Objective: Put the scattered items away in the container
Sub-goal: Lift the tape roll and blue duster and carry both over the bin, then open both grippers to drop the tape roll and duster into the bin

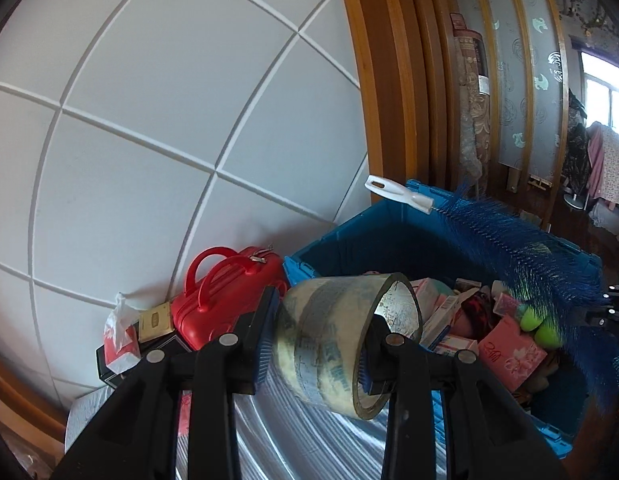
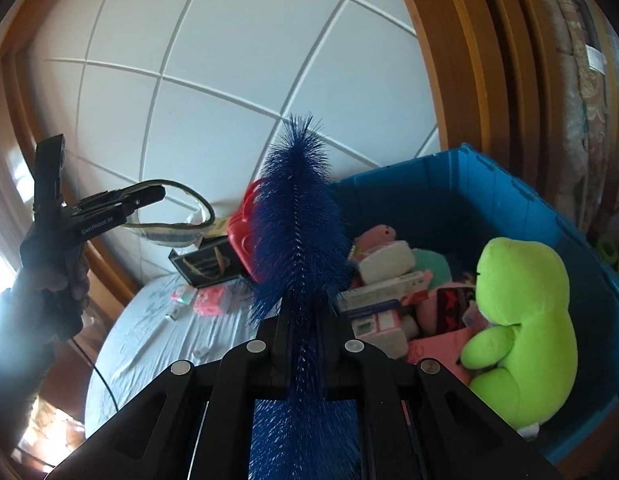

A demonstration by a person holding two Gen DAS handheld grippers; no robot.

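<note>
The left tool is clamped on a wide, glossy roll of clear packing tape, one finger outside the wall and one inside the core, a hold that keeps the hoop from slipping while it hangs near the container's rim. The right tool is pinched shut on a long blue bottle brush with stiff bristles, its white plastic handle reaching over the bin. Beyond, the rigid blue plastic crate already holds a soft lime-green plush toy and small cartons. A glossy red hard-shell mini suitcase stands beside it against the wall.

Crate top open — brush across
</note>
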